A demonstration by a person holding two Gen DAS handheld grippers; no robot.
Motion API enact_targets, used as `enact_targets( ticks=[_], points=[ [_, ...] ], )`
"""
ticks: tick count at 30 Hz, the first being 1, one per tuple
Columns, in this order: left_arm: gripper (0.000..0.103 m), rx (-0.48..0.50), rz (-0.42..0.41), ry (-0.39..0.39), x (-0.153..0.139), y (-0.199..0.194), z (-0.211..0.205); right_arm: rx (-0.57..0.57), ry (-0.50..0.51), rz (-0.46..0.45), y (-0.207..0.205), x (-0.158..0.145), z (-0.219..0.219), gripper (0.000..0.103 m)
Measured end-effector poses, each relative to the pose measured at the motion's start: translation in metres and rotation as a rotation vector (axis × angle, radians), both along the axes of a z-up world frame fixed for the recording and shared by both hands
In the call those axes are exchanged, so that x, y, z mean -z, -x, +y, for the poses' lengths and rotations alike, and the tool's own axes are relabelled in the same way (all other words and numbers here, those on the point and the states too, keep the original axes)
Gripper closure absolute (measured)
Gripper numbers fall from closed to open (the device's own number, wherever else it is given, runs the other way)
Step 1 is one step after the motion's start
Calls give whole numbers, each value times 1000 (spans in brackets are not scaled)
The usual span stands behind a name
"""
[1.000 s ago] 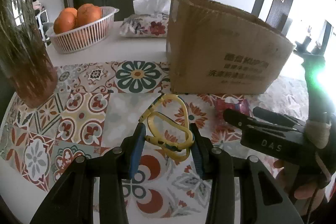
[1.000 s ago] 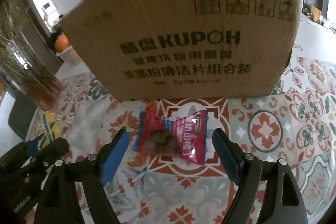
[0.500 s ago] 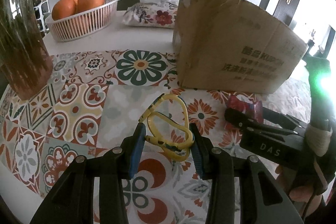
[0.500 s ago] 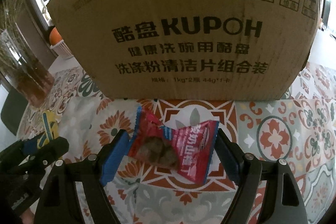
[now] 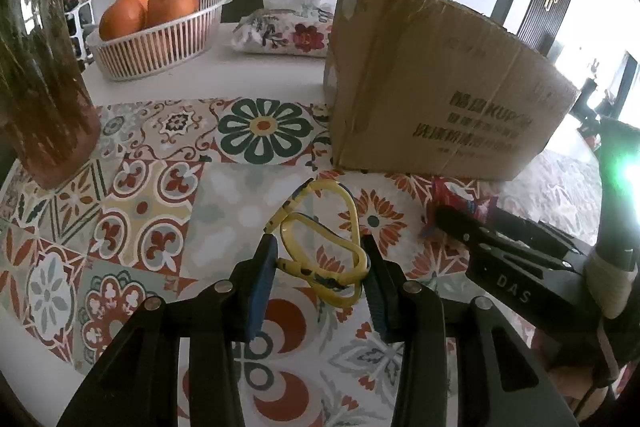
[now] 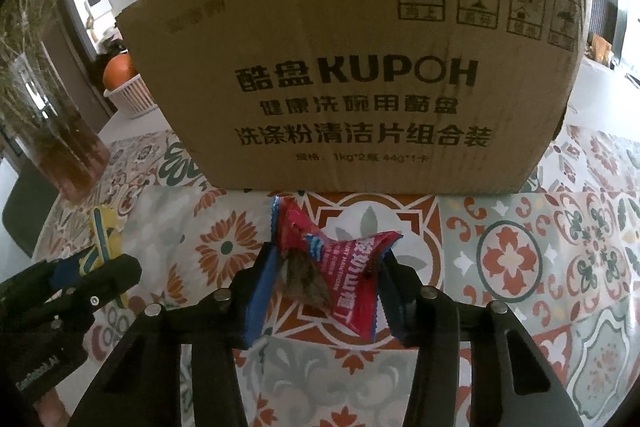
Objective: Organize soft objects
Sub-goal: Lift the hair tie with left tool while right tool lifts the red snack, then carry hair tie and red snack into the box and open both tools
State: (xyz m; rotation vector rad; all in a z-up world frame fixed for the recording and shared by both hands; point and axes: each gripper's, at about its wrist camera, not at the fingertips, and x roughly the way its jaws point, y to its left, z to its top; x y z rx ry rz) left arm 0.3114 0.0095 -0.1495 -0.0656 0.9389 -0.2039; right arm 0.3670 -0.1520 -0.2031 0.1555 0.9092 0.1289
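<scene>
A table covered by a patterned cloth [image 5: 152,187] of flower tiles in red, green and cream is seen from two cameras, each looking forward along a pair of black fingers with blue pads. In the left wrist view, the left gripper [image 5: 318,273] is closed around a yellow loop strap [image 5: 320,247] with dark markings; both pads are pressed against the strap's near end, while the rest of the strap is laid out on the cloth toward 12 o'clock. In the right wrist view, the right gripper [image 6: 326,283] is clenched on a red snack packet [image 6: 340,267], which is crumpled between the pads and raised into a peak, with dark contents seen through a clear part of the wrapper. A large brown cardboard box [image 6: 352,75] printed with black lettering and handling symbols is placed just beyond the packet at 12 o'clock, filling most of that view. In the left wrist view the same box is found at 1 o'clock, and the right gripper with its packet is seen at 3 o'clock. A white basket [image 5: 160,39] holding oranges [image 5: 152,9] is set at 11 o'clock on bare white tabletop, with a flowered tissue pack [image 5: 288,31] beside it at 12 o'clock. A glass vase [image 5: 44,83] of dried brown stems is stood at 9 o'clock.
</scene>
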Motion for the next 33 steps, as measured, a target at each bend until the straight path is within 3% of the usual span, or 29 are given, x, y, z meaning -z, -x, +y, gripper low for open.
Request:
enact_targets(
  ticks=[13, 33],
  points=[
    [62, 16, -44, -11, -21, 12, -9, 9, -25, -49, 19, -23, -16, 62],
    [62, 74, -162, 11, -79, 30, -36, 70, -37, -249, 60, -110, -51, 63]
  ],
)
